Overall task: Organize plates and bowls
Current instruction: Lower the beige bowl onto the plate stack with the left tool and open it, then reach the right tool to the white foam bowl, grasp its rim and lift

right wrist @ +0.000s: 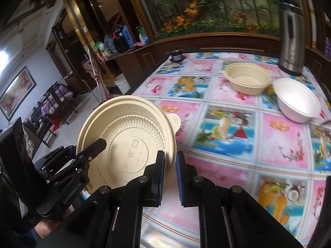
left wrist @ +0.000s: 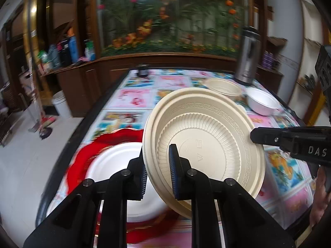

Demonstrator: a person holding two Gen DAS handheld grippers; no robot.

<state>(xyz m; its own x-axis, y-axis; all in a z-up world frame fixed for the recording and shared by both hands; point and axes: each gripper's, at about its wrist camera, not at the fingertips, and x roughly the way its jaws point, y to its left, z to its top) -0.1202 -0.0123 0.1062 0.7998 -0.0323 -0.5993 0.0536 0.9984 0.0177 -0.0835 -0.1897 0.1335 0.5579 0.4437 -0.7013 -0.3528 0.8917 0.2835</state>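
Note:
A cream bowl hangs tilted above the table with its ribbed underside toward both cameras. My left gripper is shut on its near rim. My right gripper is shut on the opposite rim of the same bowl. Each gripper also shows in the other view: the right one at the bowl's right edge, the left one at its left edge. Below the bowl a white plate rests on a red plate. A second cream bowl and a white bowl stand upright at the far right of the table.
A patterned cloth covers the table. A steel thermos stands at the back right corner and a small dark jar at the back edge. The table's left edge drops to a tiled floor. A white bucket stands by the cabinet.

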